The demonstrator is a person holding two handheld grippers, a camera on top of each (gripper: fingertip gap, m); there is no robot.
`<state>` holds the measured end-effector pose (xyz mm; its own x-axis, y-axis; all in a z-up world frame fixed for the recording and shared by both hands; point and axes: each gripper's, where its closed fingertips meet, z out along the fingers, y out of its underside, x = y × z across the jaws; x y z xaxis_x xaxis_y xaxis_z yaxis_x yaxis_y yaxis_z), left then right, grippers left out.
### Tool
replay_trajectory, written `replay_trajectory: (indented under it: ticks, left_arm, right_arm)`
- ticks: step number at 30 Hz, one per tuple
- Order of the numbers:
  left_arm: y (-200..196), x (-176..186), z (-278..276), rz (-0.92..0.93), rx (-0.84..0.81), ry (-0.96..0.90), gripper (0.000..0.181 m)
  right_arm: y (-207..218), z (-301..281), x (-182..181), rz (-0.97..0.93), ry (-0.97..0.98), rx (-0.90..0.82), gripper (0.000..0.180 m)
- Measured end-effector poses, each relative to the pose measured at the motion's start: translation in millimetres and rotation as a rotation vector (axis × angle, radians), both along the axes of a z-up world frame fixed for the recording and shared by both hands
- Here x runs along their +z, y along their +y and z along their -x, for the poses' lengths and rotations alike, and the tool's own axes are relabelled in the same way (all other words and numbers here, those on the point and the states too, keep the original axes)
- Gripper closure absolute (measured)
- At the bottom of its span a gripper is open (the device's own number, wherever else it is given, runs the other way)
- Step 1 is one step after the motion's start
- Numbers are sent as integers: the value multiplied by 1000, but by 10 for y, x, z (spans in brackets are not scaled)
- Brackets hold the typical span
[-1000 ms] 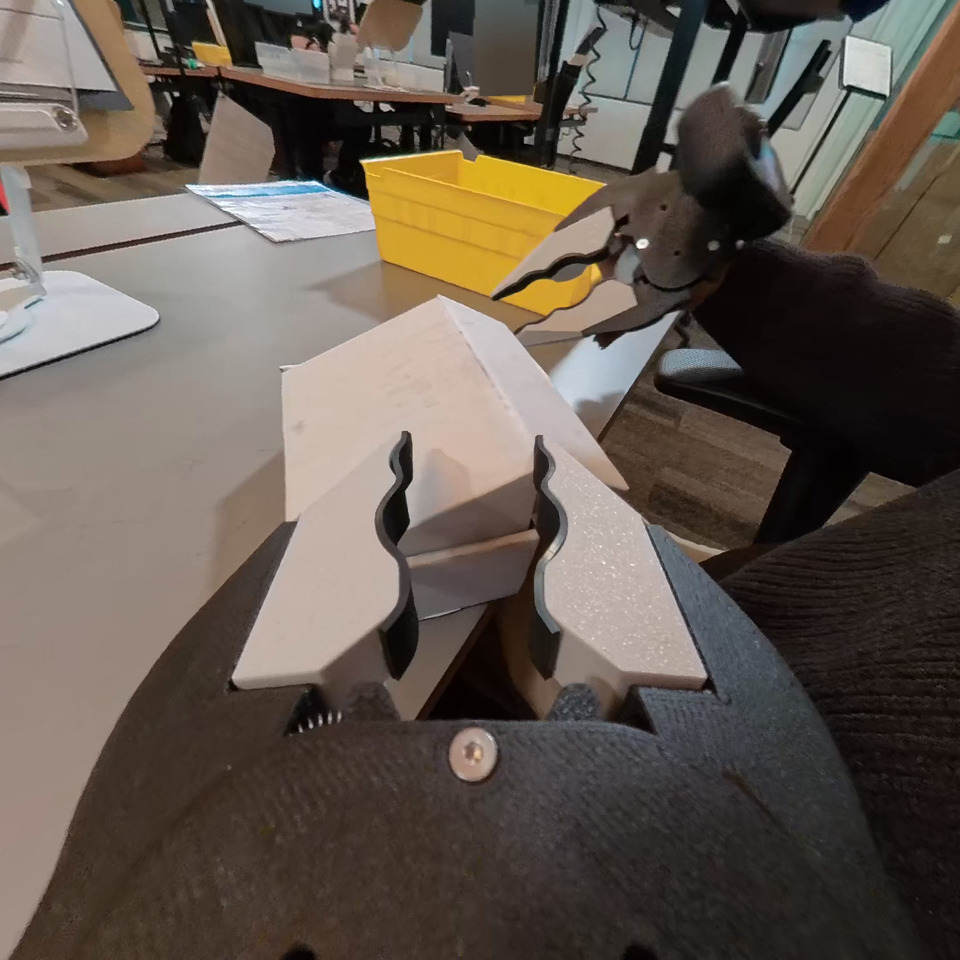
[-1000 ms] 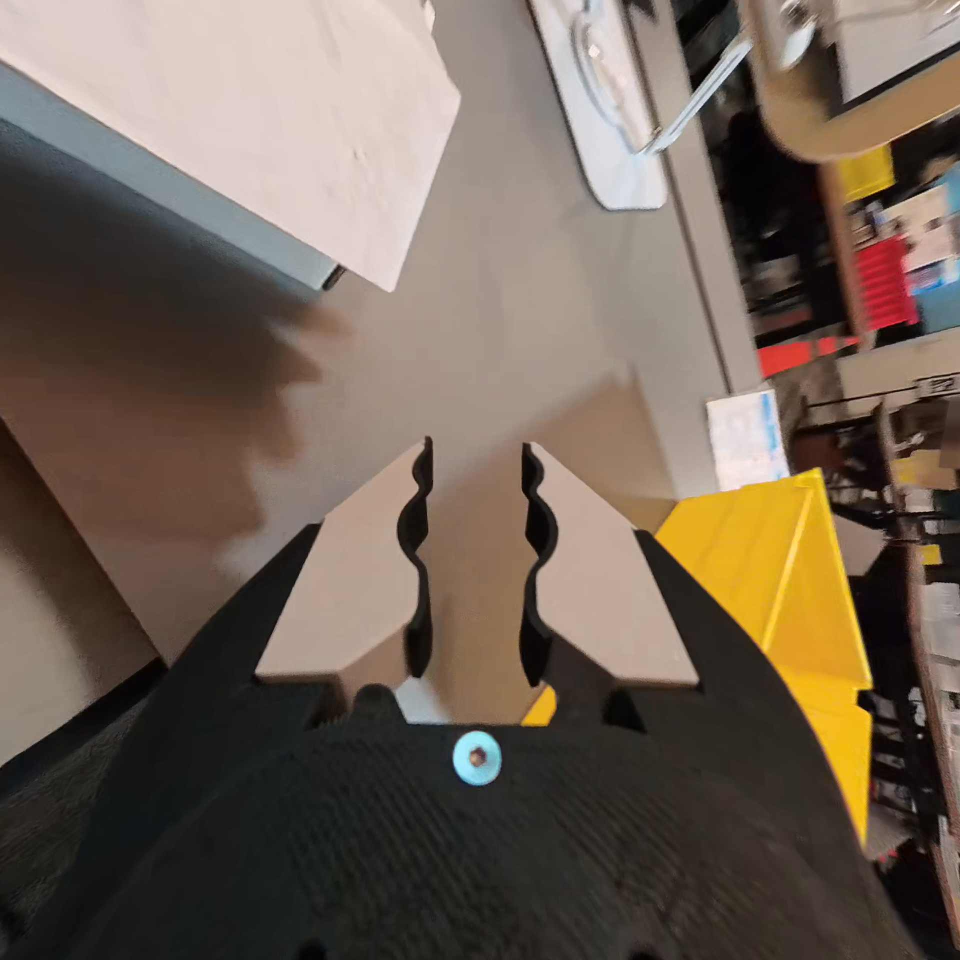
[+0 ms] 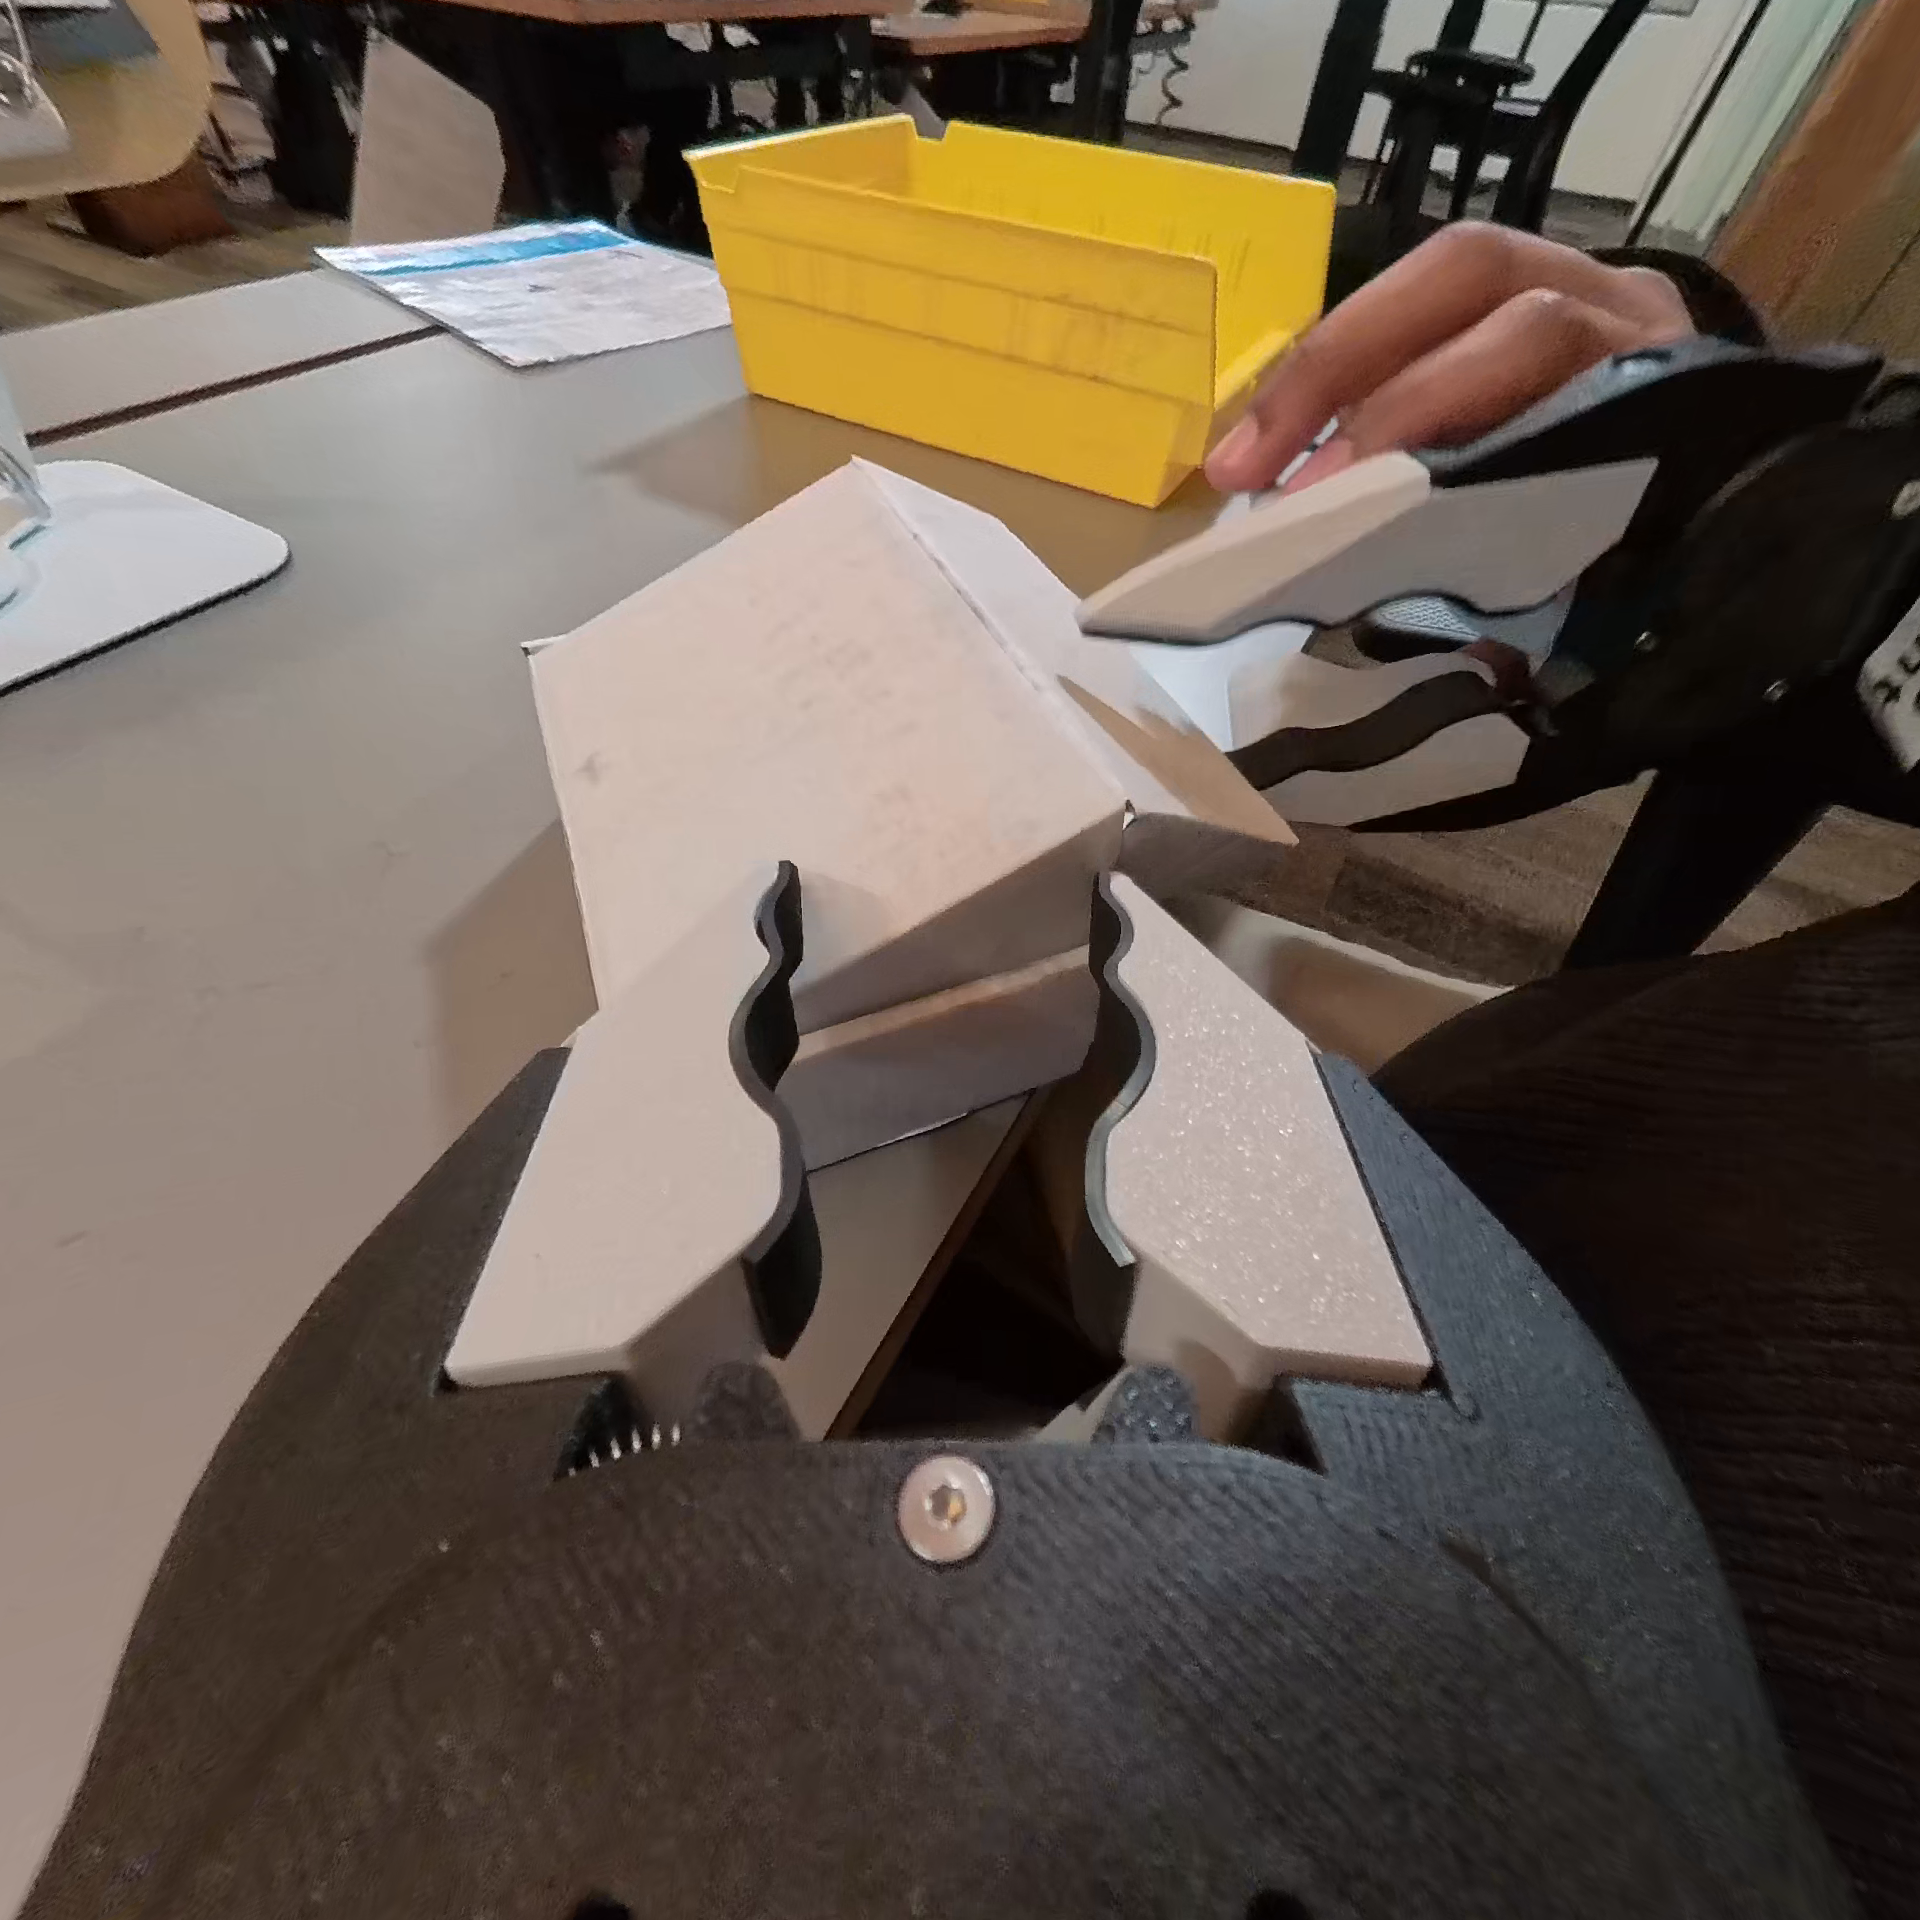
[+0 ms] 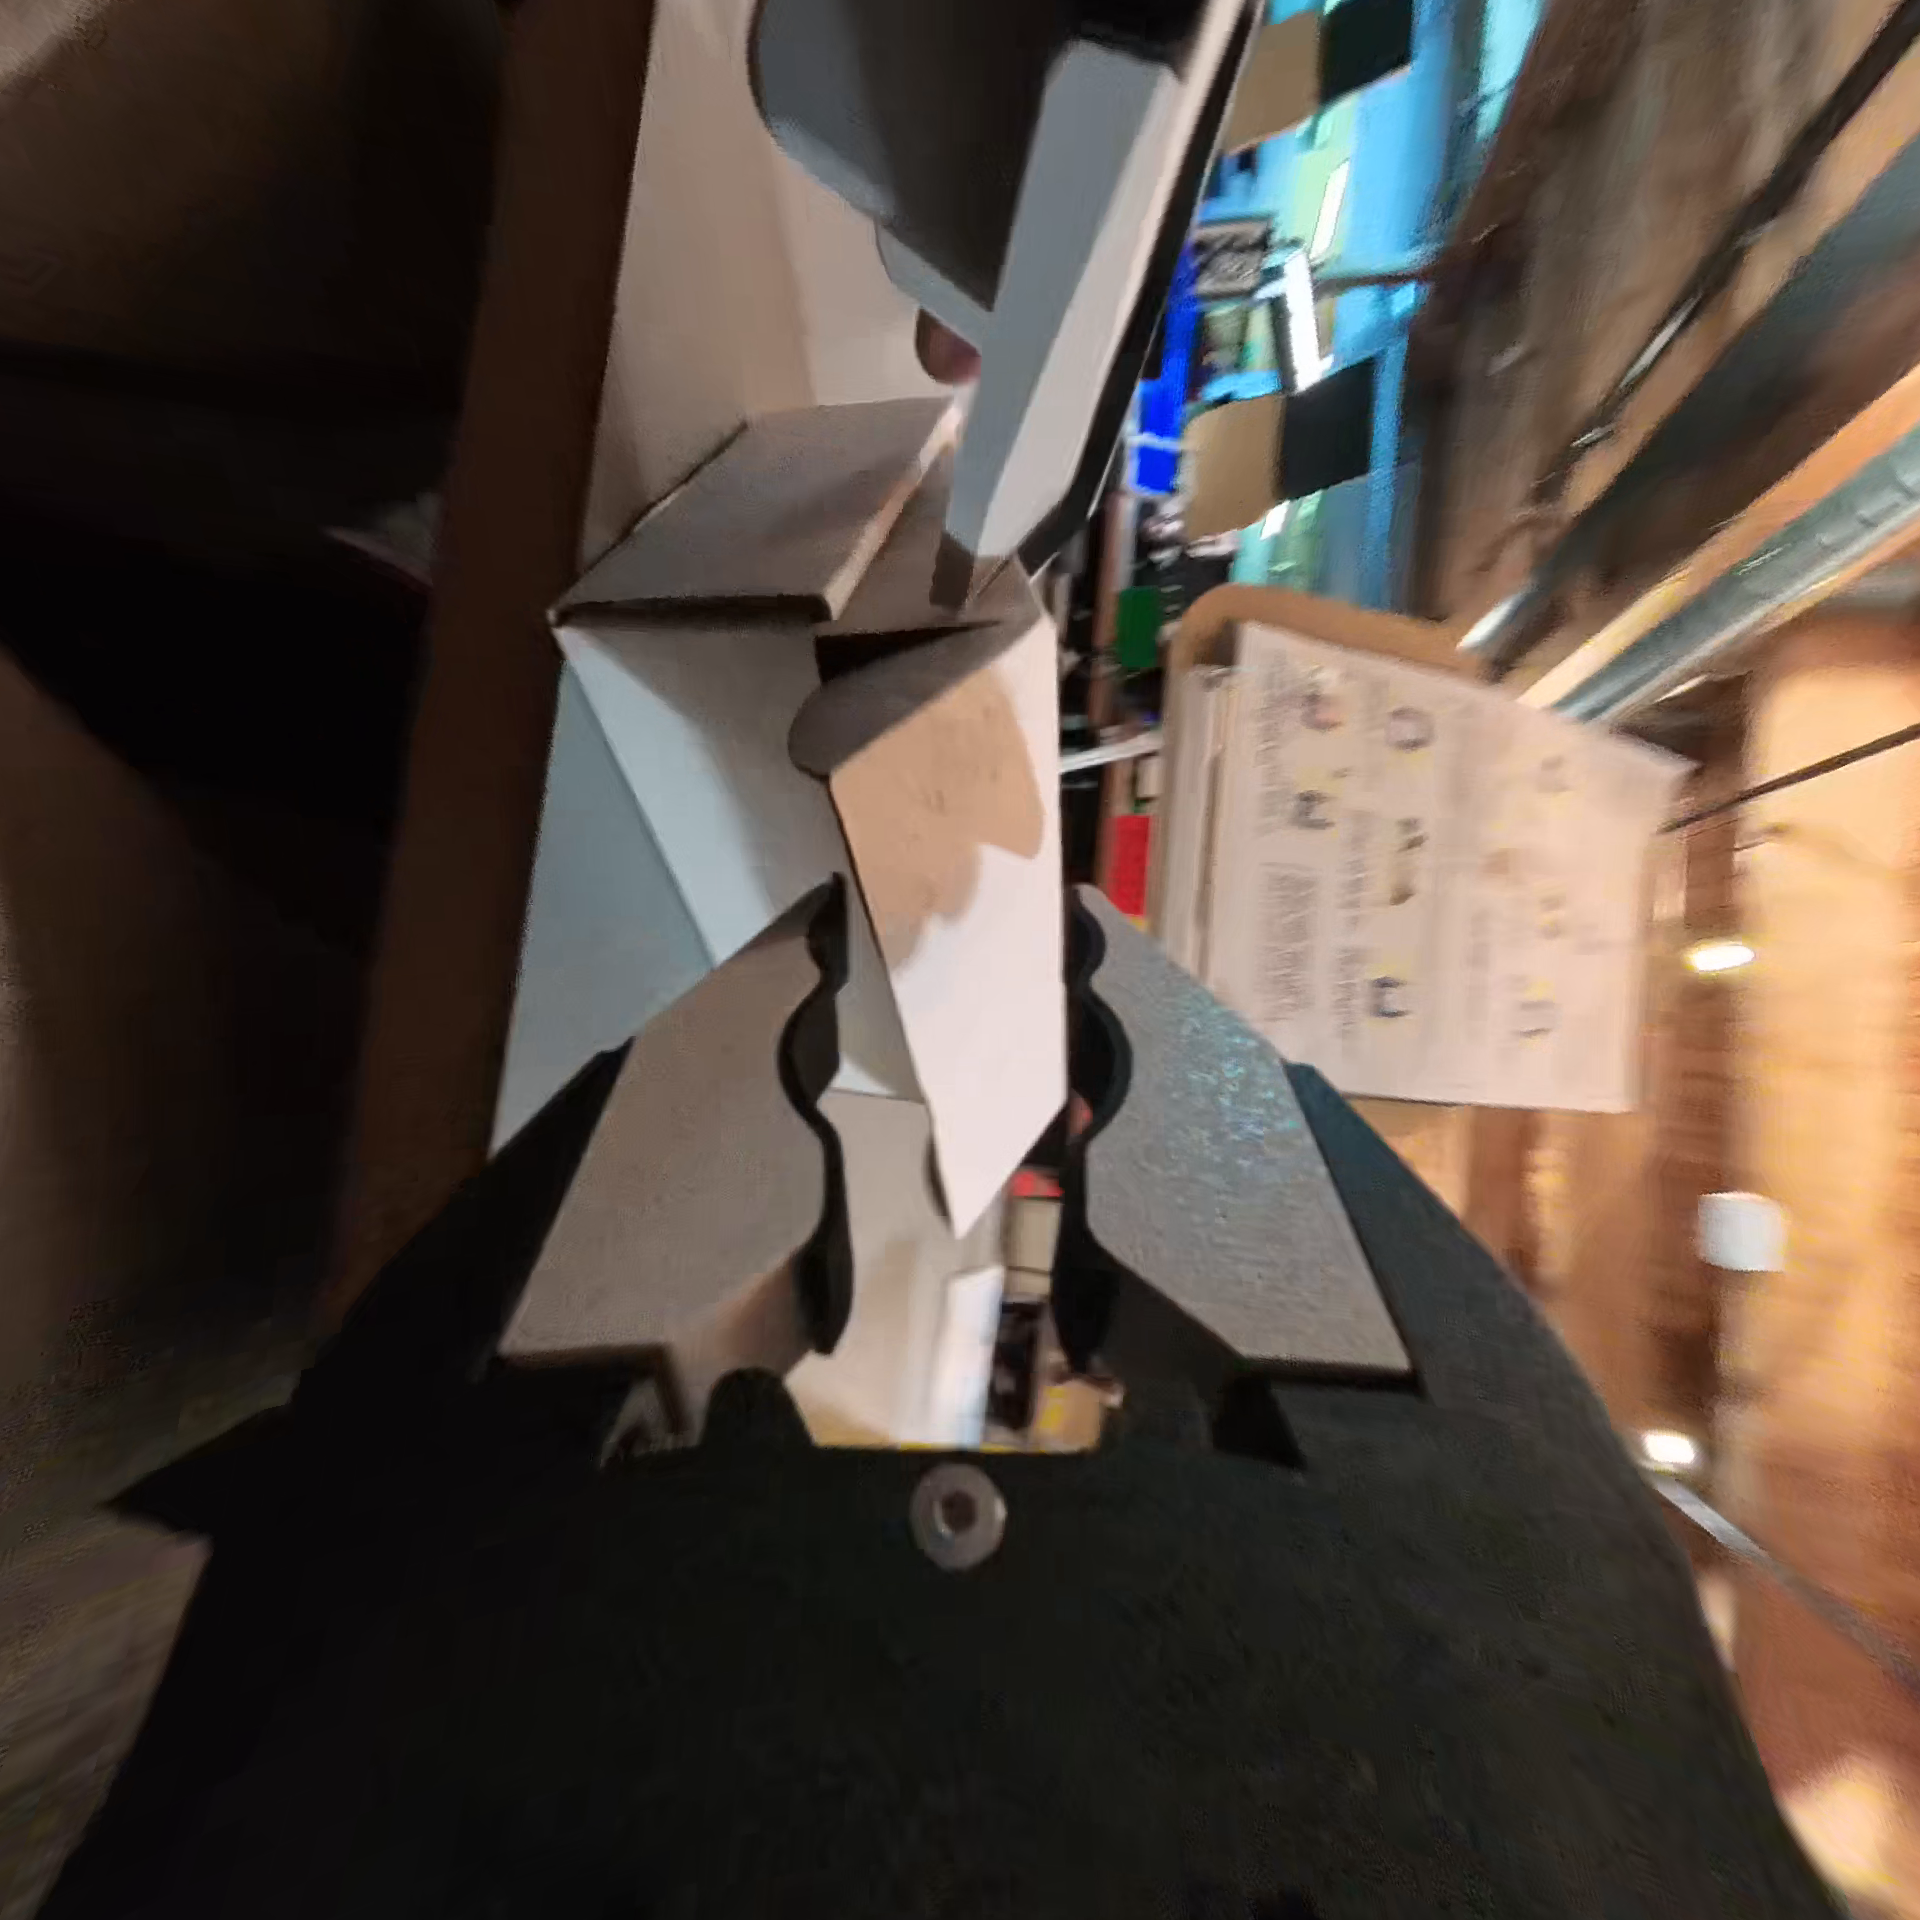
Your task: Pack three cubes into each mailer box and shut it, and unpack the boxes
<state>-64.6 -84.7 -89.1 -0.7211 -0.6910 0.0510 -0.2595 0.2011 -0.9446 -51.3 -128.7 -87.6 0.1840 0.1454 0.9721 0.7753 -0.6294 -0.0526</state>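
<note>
A white mailer box (image 3: 810,707) sits at the table's near edge, its lid tilted up. My left gripper (image 3: 943,883) is shut on the box's near front wall. My right gripper (image 3: 1164,696), held by a hand, comes in from the right, open, with the box's side flap (image 3: 1164,774) between its fingers. In the right wrist view, my right gripper (image 4: 951,899) is open around the white flap (image 4: 977,1018), not pinching it, and the box (image 4: 675,779) lies beyond it. One finger of the left gripper (image 4: 1039,312) shows at the top. No cubes are visible.
A yellow bin (image 3: 987,312) stands on the grey table (image 3: 260,831) just behind the box. A printed sheet (image 3: 530,286) lies at the back left. A white stand base (image 3: 104,561) is at the far left. The table edge drops off right of the box.
My right gripper has come down from above the table to the box's right side and now has the flap between its fingers. My left gripper still holds the box.
</note>
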Motion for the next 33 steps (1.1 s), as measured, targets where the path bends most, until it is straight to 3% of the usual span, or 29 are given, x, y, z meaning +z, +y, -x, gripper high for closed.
replay_trajectory:
  ticks: [2,6,10,17,24,33]
  left_arm:
    - [-4,-5,3,-16,2,-12,126]
    - [36,10,-2,-5,12,-6,127]
    - [34,4,-2,-9,12,-7,127]
    - [8,-49,1,-43,7,-4,127]
    - [11,-56,-6,-39,11,0,127]
    - [-10,-61,-10,-37,12,-4,127]
  right_arm:
    - [67,66,31,-11,-80,49,156]
    - [90,114,190,-122,1,63,176]
    - [81,116,210,-161,141,59,171]
    - [-6,108,-70,-15,10,87,157]
    - [-54,48,33,-100,87,71,159]
    - [-138,-77,46,-71,-1,42,170]
